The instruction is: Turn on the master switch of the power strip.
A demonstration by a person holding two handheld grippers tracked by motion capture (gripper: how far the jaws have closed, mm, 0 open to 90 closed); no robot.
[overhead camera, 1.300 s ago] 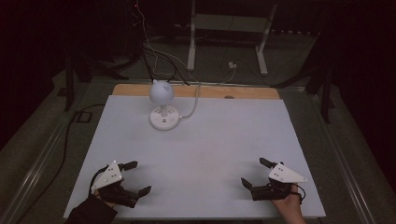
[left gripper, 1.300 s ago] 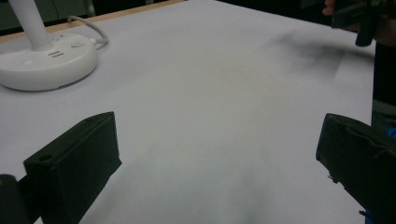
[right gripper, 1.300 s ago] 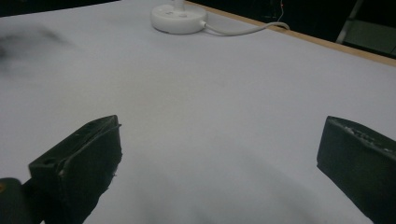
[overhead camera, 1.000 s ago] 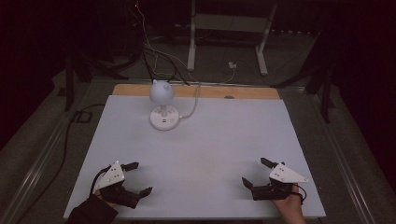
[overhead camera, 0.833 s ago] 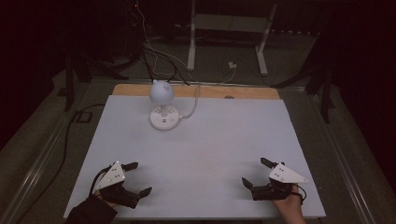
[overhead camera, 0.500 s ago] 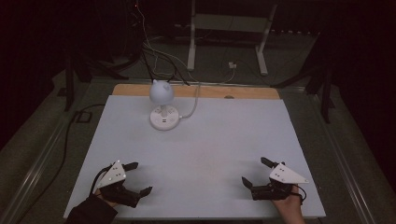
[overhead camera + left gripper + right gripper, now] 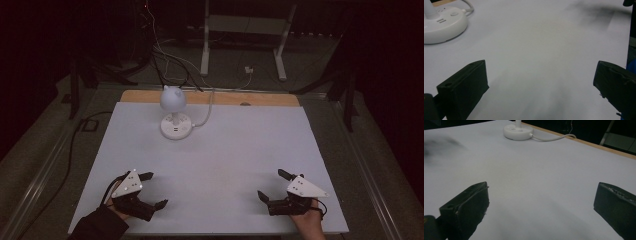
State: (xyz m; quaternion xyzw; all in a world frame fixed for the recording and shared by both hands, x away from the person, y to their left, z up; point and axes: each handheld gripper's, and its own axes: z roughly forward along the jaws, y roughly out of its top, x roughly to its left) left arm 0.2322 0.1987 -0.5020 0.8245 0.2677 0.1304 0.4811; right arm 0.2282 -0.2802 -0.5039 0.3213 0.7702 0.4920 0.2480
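High view: both grippers, left and right, jaws spread, empty; desk lamp looks light, rigid, top-heavy — grip base rim.

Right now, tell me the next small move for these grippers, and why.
Probably reach the left gripper forward toward the white desk lamp: both grippers stand open and empty at the near table edge, the right gripper lies farther off, and the lamp stands apart on the left.
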